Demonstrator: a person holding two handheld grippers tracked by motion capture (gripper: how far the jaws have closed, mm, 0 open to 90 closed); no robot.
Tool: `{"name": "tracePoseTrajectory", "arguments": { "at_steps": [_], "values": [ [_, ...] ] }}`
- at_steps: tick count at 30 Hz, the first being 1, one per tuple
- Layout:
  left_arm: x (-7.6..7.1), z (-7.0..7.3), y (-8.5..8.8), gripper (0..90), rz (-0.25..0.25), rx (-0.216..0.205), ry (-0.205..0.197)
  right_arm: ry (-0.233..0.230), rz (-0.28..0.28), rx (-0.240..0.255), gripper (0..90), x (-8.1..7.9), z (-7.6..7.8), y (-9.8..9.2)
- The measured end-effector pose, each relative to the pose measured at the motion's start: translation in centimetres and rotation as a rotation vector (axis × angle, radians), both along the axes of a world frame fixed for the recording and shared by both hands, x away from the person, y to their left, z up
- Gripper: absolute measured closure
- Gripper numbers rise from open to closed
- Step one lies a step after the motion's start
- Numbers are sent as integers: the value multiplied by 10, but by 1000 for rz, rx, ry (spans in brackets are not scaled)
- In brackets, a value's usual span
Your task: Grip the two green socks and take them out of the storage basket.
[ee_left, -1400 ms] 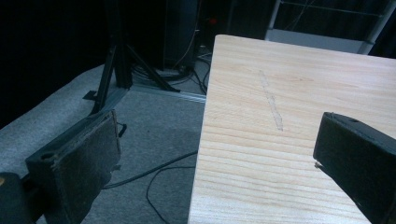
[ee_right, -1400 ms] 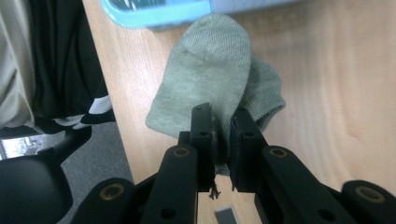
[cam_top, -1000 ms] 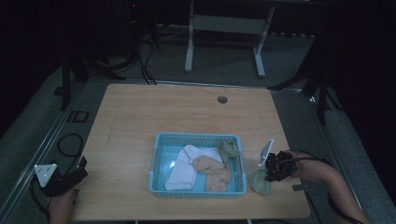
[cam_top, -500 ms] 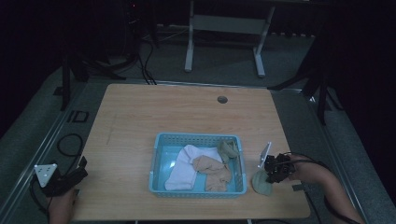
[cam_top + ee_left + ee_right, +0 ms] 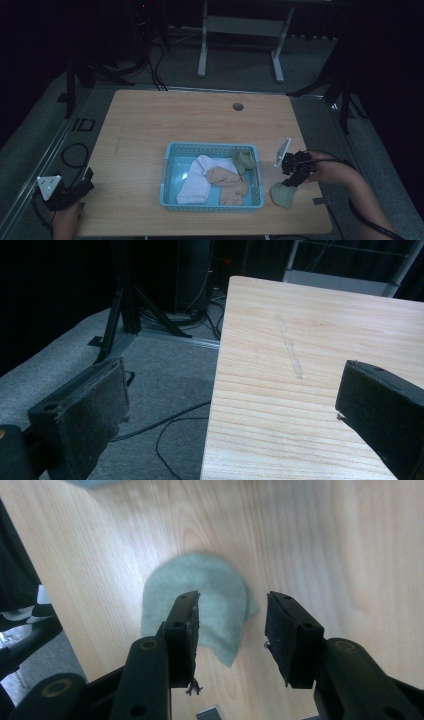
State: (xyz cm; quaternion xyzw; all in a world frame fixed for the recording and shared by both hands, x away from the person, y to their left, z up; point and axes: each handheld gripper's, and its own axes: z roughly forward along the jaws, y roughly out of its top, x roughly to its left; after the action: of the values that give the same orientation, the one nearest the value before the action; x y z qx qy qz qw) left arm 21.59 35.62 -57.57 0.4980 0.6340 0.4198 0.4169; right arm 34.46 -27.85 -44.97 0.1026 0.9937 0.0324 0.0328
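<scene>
Right gripper view — right hand-held gripper [image 5: 230, 630] parted, empty — green sock [image 5: 210, 597] flat below, between jaws.

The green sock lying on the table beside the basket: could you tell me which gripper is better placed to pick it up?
The right gripper: it hangs directly over the green sock, jaws open. The left gripper is at the table's far corner.

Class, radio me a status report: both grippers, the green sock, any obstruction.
Right gripper open above green sock on table. Left gripper open, idle at table edge. No obstruction; basket alongside.
</scene>
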Motion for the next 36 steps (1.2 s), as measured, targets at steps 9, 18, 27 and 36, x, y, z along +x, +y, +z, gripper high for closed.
{"name": "tracePoseTrajectory", "arguments": {
  "at_steps": [9,18,27,36],
  "values": [
    [0,0,0,7,-2,-2,0,-36,72,9,553,3,26,41],
    [0,0,0,7,-4,-3,0,-53,120,-3,489,18,30,81],
    [0,0,1,7,-6,-7,-1,-40,116,-36,415,40,11,112],
    [0,0,1,7,-5,-10,2,-17,115,-97,378,49,-18,128]
  ]
}}
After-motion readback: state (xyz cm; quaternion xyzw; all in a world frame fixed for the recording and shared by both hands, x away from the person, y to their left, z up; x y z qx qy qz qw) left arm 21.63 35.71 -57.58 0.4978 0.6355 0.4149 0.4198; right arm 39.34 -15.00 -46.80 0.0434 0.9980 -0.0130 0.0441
